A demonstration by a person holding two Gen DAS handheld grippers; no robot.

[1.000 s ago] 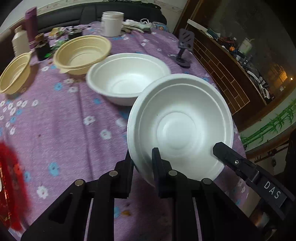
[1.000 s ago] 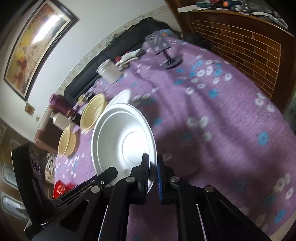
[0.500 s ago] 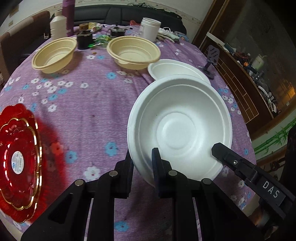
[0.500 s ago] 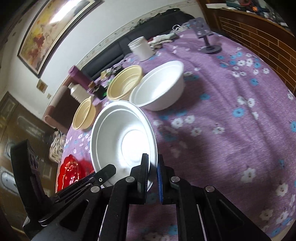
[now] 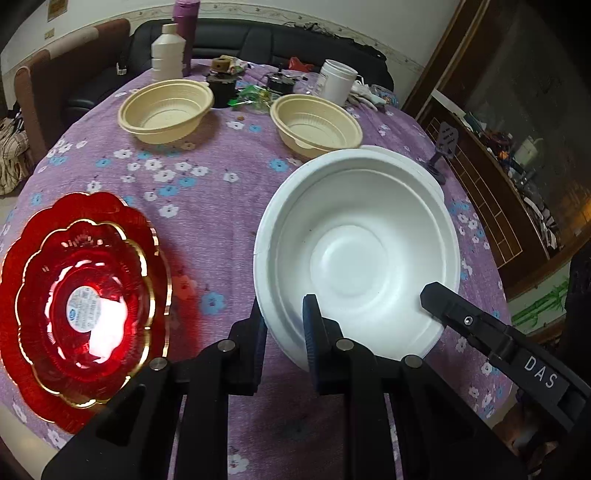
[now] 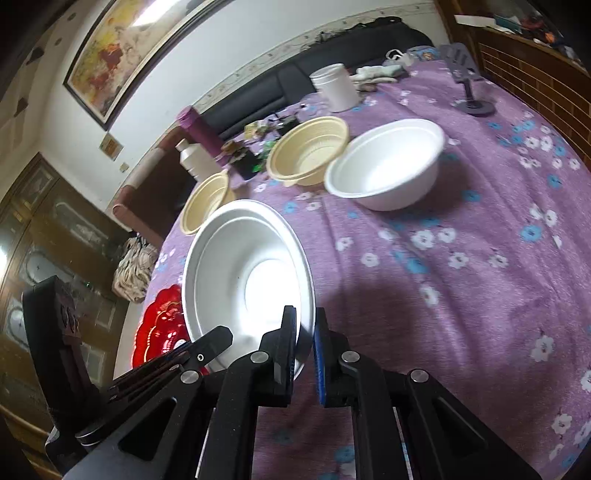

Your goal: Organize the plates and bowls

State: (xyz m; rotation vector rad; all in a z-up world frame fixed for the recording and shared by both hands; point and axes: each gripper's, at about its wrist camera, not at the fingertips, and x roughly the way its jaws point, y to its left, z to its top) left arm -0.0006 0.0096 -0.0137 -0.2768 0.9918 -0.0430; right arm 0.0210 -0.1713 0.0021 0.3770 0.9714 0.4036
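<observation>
A white foam bowl [image 5: 354, 258] hangs tilted over the purple flowered tablecloth, held by both grippers. My left gripper [image 5: 284, 317] is shut on its near left rim. My right gripper [image 6: 304, 325] is shut on the opposite rim of the same bowl [image 6: 243, 280]. A second white bowl [image 6: 388, 166] stands on the cloth beyond it. Two beige bowls [image 5: 166, 110] [image 5: 317, 125] sit farther back. Stacked red gold-edged plates [image 5: 85, 302] lie at the table's left edge.
At the far side of the table stand a white jar [image 5: 338, 83], a white bottle [image 5: 168, 51], a purple flask [image 5: 186, 22] and small clutter. A dark phone stand [image 6: 469, 85] is at the right. A wooden sideboard [image 5: 498, 192] runs along the right.
Both grippers carried the white bowl leftward across the table. The red plates came into view at the left, and the second white bowl now lies behind the held one.
</observation>
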